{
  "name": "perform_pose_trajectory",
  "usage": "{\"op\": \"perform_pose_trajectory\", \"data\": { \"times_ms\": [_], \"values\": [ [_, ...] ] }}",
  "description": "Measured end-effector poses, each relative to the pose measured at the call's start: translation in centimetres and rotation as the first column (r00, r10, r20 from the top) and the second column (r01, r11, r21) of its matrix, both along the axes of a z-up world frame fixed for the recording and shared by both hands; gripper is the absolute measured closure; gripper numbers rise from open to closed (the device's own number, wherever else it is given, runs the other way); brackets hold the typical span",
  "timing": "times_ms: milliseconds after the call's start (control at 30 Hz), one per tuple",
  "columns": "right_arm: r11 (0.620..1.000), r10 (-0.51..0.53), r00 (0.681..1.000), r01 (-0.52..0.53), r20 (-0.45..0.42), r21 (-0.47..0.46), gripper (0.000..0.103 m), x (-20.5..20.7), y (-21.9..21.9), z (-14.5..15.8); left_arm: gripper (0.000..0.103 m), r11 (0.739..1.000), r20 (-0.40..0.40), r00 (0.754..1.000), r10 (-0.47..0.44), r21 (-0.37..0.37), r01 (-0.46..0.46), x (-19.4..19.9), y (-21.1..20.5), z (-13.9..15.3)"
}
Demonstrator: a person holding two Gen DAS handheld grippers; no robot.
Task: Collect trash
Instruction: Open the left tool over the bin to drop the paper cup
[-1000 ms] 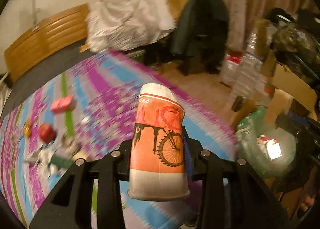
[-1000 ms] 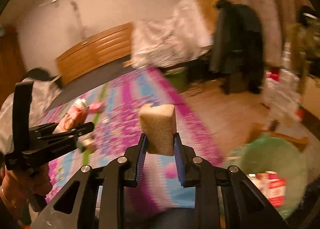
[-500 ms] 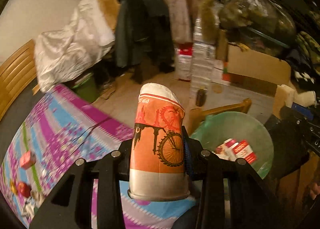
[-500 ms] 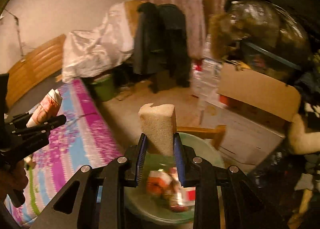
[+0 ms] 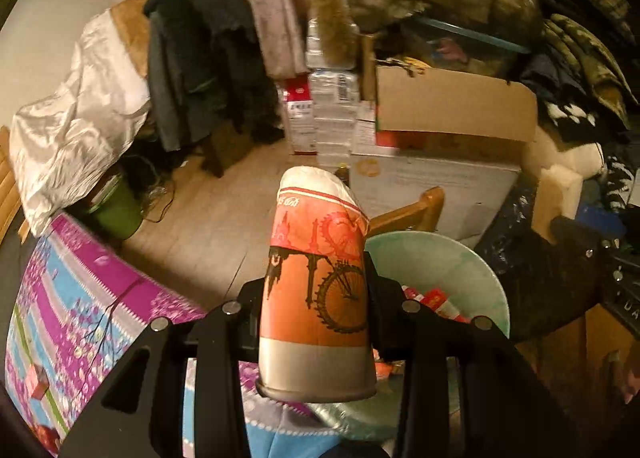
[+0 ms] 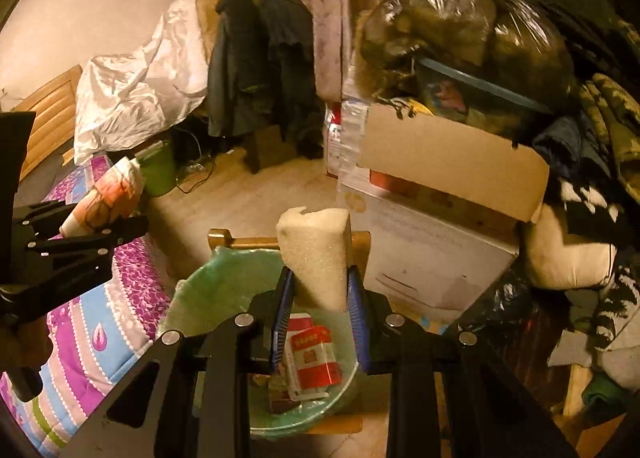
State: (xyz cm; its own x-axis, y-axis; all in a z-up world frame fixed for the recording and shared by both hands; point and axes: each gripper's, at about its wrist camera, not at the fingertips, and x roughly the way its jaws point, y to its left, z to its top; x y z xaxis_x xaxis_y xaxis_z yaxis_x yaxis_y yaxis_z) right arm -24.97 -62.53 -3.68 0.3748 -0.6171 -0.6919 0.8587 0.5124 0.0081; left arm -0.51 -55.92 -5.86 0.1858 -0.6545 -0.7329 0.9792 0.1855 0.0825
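- left hand-held gripper [image 5: 316,298] is clamped on a paper cup [image 5: 316,290], orange with a bicycle print; the cup's base faces the camera and its crumpled white mouth points away.
- in the right wrist view the same cup [image 6: 106,198] sits at the far left, held over the bed [image 6: 100,322], left of the bin.
- right hand-held gripper [image 6: 318,298] grips a foam piece [image 6: 314,254] between its 2 blue pads [image 6: 282,314]; the foam stands upright, its ragged top above the fingers.
- bin [image 6: 208,290], lined with a pale green bag, lies just below and behind the foam; in the left wrist view the bin [image 5: 448,262] is right of the cup.
- red-and-white cartons [image 6: 310,354] lie inside the bin.
- cardboard boxes [image 6: 448,162] are stacked at the far right, with a dark bag [image 6: 472,34] on top.
- a jacket [image 6: 260,70] hangs at the far middle.
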Motion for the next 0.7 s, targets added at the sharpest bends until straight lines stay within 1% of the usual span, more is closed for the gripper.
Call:
{"op": "perform_pose_trajectory", "data": {
  "times_ms": [300,533,600,633,667,700],
  "values": [
    [0.999,0.001,1.000,0.000,-0.001,0.041,0.075,-0.3,-0.1,-1.3,0.067,0.993,-0.024,0.995,-0.094,0.065,0.095,-1.7,-1.3,-2.4],
    [0.996,0.029,1.000,-0.029,0.006,0.080,0.075,0.5,0.2,-2.5,0.067,0.987,-0.022,0.992,-0.125,0.100,0.127,-2.2,-1.4,-3.6],
    [0.995,0.037,0.999,-0.038,0.019,0.090,0.075,0.6,0.0,-2.5,0.063,0.986,-0.034,0.991,-0.133,0.101,0.135,-2.0,-1.4,-3.6],
    [0.995,0.043,0.999,-0.045,0.025,0.091,0.075,0.9,-0.1,-2.5,0.055,0.984,-0.048,0.988,-0.145,0.098,0.149,-1.9,-1.5,-3.6],
    [0.995,0.051,0.998,-0.054,0.031,0.089,0.075,1.1,-0.3,-2.5,0.044,0.982,-0.058,0.986,-0.156,0.098,0.162,-1.9,-1.7,-3.6],
    [0.993,0.065,0.997,-0.069,0.043,0.093,0.072,1.3,-0.5,-2.7,0.038,0.981,-0.058,0.986,-0.158,0.103,0.164,-1.9,-1.9,-3.7]
  ]
}}
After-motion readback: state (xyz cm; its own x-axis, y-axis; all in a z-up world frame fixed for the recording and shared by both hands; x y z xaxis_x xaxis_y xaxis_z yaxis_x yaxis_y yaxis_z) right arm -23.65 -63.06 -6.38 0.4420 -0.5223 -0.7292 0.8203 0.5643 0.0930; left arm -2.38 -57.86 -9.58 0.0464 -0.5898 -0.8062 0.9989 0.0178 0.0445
